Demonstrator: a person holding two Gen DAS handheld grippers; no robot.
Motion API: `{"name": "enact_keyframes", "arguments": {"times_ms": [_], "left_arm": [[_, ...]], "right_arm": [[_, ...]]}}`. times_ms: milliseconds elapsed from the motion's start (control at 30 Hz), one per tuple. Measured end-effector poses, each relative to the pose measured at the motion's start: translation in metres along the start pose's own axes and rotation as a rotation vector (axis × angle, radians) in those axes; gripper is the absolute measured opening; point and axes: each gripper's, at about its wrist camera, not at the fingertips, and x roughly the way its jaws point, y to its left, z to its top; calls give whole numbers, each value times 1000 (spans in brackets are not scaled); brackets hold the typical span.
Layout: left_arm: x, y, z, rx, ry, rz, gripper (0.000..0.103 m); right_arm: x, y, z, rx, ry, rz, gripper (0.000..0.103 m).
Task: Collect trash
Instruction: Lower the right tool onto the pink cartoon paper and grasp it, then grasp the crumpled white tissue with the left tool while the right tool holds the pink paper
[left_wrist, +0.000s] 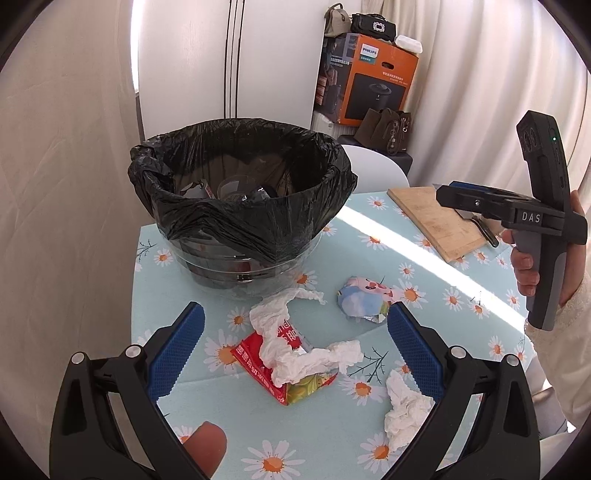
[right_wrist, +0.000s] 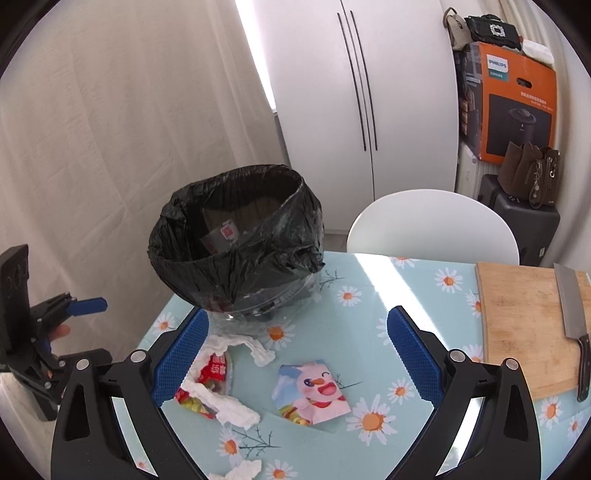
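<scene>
A bin lined with a black bag (left_wrist: 240, 195) stands at the table's far left; it also shows in the right wrist view (right_wrist: 236, 240). In front of it lie a red snack wrapper (left_wrist: 258, 363) under a crumpled white tissue (left_wrist: 295, 350), a cartoon pig wrapper (left_wrist: 364, 299) and a second tissue (left_wrist: 402, 410). My left gripper (left_wrist: 295, 350) is open and empty above the red wrapper and tissue. My right gripper (right_wrist: 297, 354) is open and empty above the pig wrapper (right_wrist: 314, 393), with the red wrapper (right_wrist: 212, 373) and tissue (right_wrist: 229, 404) by its left finger.
A wooden cutting board (right_wrist: 524, 325) with a cleaver (right_wrist: 572, 314) lies at the table's right. A white chair (right_wrist: 432, 229) stands behind the table. An orange box (right_wrist: 517, 99), bags and a dark case stand at the back right. Curtains hang left.
</scene>
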Motion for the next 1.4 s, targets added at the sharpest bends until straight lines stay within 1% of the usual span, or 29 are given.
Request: {"name": "enact_keyframes", "arguments": {"times_ms": [267,333,467,567,733,867,1033,1067,1100,1133,1200,1233,1267,1333,1400], "left_arm": [[9,-11,-10,4,32,-16,97],[12,-10,-13,-13,44,-21,97],[12,-7,-18,-26,52,-8,97],[12,-2,-21,-41,57,-2,97],[15,7,-28,-70,77,26,97],[16,12,-35,-84,99,50,97],[17,13,-43,-83,125,66,97],[17,13,-45,-84,128,70,97],[17,12,-47,-88,128,72,97],[17,12,-48,-92,130,70,97],[18,10,-52,-96,138,62,97],[19,8,-53,-92,145,58,97],[21,7,-54,-88,153,52,97],[26,3,-56,-79,173,46,97],[29,-4,-56,-60,181,38,97]], "right_arm": [[36,-5,-41,5,140,-8,93],[47,-6,-49,9,173,1,93],[69,-3,-60,-3,240,9,93],[89,-3,-65,17,302,31,93],[121,0,-75,20,381,12,93],[142,2,-79,2,434,-37,93],[163,2,-85,19,489,-81,91],[167,1,-86,21,495,-88,90],[171,1,-88,12,506,-100,86],[175,3,-90,-11,523,-109,76],[175,5,-90,-31,522,-112,67],[174,5,-89,-23,522,-93,51],[171,4,-87,-9,516,-71,42],[166,0,-84,-1,518,-73,40],[159,-4,-86,5,520,-57,39]]}}
